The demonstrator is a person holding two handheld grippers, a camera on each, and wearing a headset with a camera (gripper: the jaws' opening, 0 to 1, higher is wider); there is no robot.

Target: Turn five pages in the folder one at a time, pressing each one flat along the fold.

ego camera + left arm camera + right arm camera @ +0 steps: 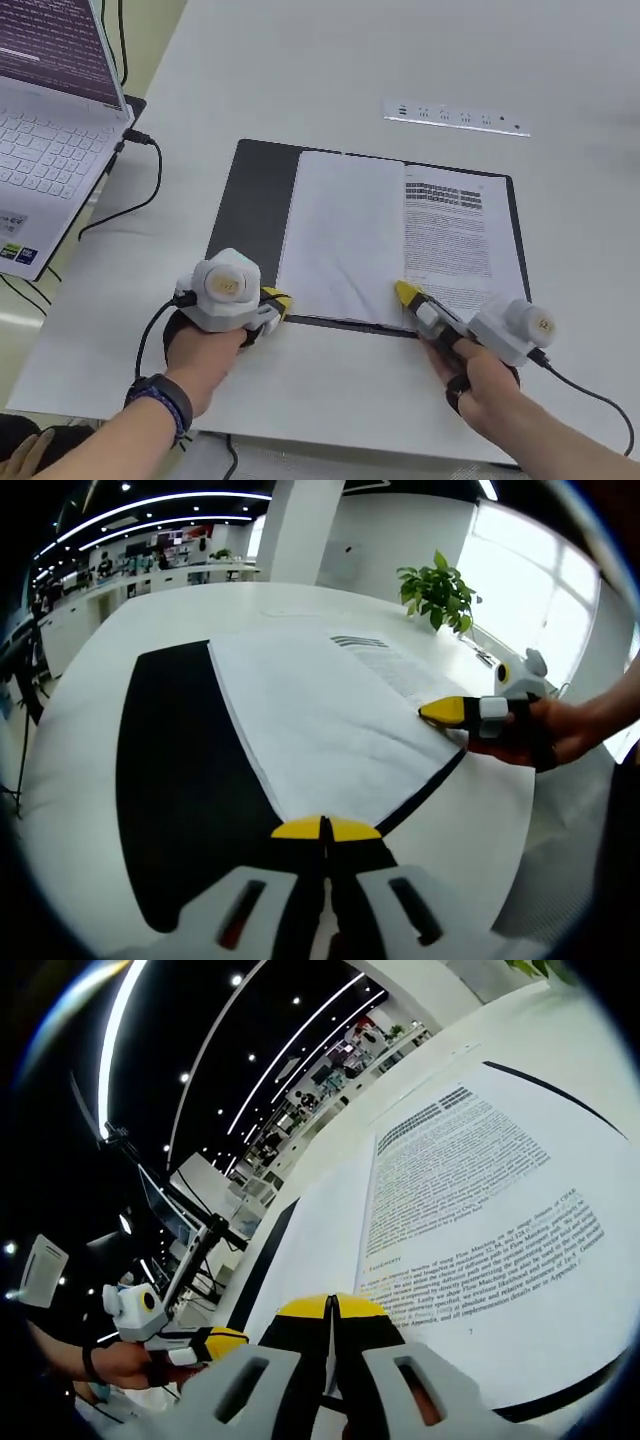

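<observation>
1. The folder point(255, 200) lies open at the middle of the white worktop point(300, 70). Its black cover is flat, with a blank page point(345, 235) left of the fold and a printed page point(450, 240) right of it.
2. The left tongs point(280, 300) sit at the folder's 7 o'clock. Their yellow tips are pressed together on nothing, at the near edge where the cover meets the blank page's corner.
3. The right tongs point(408, 293) sit at the folder's 5 o'clock. Their tips are also closed together and lie at the near edge of the pages, just beside the fold.
4. The printed page carries a bold block of lines at its top and finer paragraphs below. The words are too small to read.
5. An open laptop point(50, 130) stands at 10 o'clock with its screen lit. The screen text and the palm-rest stickers are illegible.
6. A socket strip point(455, 117) is set in the worktop at 1 o'clock, well apart from the folder.
</observation>
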